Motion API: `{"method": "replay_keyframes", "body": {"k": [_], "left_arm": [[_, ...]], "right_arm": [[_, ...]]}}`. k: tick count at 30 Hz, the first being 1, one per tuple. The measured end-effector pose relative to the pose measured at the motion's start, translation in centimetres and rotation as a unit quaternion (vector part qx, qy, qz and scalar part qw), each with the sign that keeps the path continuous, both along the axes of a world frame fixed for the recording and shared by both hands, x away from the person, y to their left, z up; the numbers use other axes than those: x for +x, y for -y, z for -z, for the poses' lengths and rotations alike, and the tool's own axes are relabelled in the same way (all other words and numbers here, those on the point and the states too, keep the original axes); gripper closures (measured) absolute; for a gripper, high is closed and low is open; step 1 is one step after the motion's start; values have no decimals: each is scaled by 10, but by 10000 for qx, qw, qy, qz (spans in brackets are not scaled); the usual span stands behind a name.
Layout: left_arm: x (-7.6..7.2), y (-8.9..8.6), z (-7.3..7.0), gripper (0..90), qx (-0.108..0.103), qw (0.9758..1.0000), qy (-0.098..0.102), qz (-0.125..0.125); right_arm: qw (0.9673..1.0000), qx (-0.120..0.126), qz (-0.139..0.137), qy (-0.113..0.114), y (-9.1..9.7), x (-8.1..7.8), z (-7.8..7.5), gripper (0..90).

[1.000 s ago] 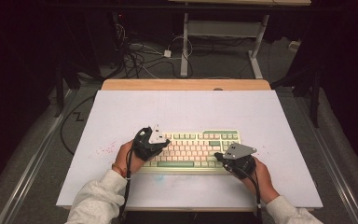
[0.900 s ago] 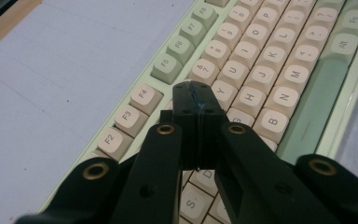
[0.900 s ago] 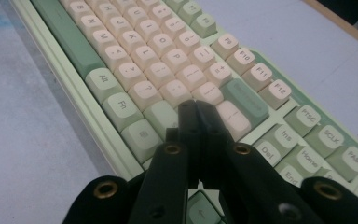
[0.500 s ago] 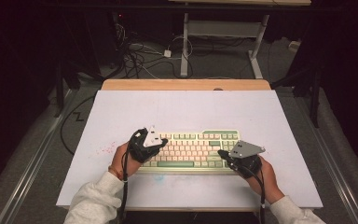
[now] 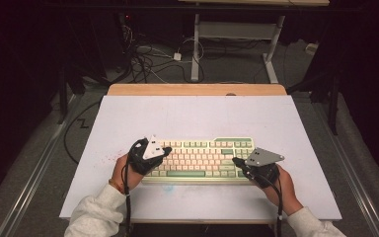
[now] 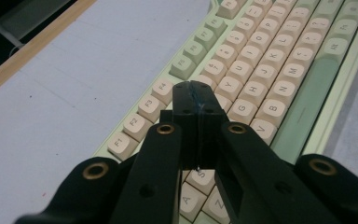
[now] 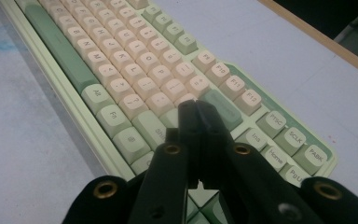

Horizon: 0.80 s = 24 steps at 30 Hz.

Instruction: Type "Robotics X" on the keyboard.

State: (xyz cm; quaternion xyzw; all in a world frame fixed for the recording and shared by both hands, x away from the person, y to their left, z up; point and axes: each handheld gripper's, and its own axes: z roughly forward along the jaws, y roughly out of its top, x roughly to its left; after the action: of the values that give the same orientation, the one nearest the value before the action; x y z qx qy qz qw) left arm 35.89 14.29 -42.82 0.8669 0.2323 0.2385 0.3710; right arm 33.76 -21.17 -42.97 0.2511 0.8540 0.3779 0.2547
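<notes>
Cream-and-sage-green mechanical keyboard [image 5: 200, 159] sat flat on the white counter [image 5: 197, 116], toward the near side, roughly centred left to right, long edge parallel to the front edge. Left a narrow bare strip between its front rim and the counter's near edge, where the person's hands [image 5: 124, 172] rested. Plenty of open room behind it, all the way back to the pale wooden strip [image 5: 197, 89] along the far edge. Decent open margins to either side as well, wider on the left than on the right.

Left gripper [image 5: 167, 149], black with a grey three-cornered plate on top, hung over the keyboard's left end, tips pointing inward across the keys. Clenched tight with nothing between the jaws; in the left gripper view [image 6: 196, 93] the closed tips hovered above the letter rows near the F and G keys, function row off to the left, green spacebar [image 6: 307, 100] to the right. Couldn't tell whether the tips actually touched a keycap.

Right gripper [image 5: 236, 161], same build, sat at the keyboard's right front corner, angled toward the middle. Also clenched, empty; in the right gripper view [image 7: 196, 108] the tips hung over the keys beside the green Enter key [image 7: 223, 108], with the PgUp cluster and the keyboard's right edge just beyond, bare counter past that.

Faint pink and blue smudges [image 5: 170, 187] on the counter by the front.
</notes>
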Motion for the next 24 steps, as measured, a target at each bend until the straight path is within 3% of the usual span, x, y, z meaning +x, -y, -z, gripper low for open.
{"method": "replay_keyframes", "body": {"k": [15,24], "left_arm": [[-15,-17,2,878,-50,9996,226,-145],[-24,-30,6,877,-48,9996,183,-202]], "right_arm": [[10000,83,16,17,3,-1,-5,900],[10000,89,-32,-3,0,-1,-7,900]]}}
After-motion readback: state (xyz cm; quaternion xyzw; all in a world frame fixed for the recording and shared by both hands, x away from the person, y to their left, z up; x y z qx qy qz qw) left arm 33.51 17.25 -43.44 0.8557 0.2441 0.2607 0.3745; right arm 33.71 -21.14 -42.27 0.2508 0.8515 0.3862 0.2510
